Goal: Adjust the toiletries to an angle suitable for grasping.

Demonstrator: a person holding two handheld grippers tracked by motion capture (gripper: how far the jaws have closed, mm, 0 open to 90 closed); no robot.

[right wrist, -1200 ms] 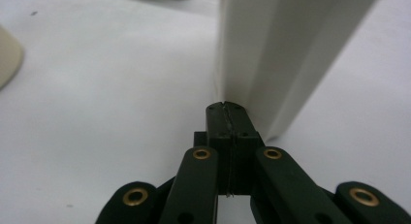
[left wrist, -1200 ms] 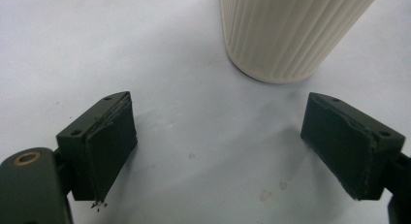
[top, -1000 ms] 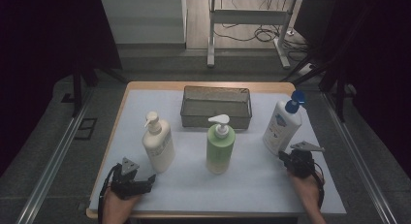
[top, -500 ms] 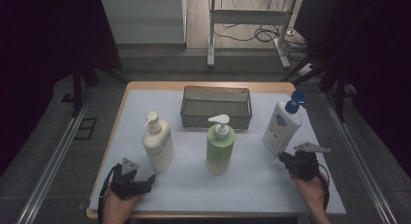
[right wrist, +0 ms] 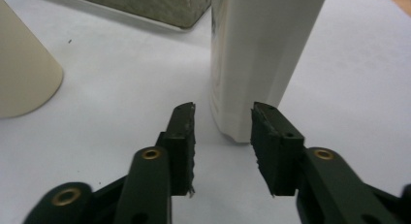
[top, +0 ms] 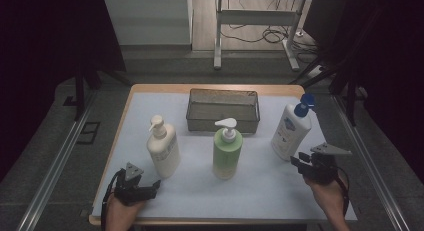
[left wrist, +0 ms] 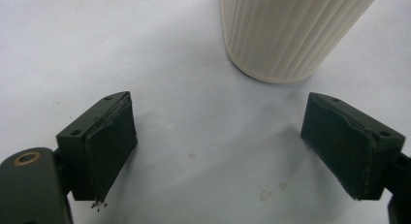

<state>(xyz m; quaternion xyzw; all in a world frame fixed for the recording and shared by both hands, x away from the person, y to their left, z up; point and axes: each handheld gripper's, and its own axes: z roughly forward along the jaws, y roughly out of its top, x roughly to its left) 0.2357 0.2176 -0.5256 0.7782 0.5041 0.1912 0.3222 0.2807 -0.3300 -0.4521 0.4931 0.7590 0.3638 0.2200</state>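
Three pump bottles stand on the white table cover: a cream one at the left, a green one in the middle, and a white one with a blue cap at the right. My left gripper rests near the front edge just in front of the cream bottle, jaws wide open and empty. My right gripper is held low just in front of the white bottle, jaws partly open with nothing between them.
A dark wire mesh basket stands at the back middle of the table. A rounded bottle base shows at the left of the right gripper view, with the basket corner behind. Metal rails run along both table sides.
My right gripper has shifted slightly to the right and toward the front, away from the white bottle. The left gripper has stayed put.
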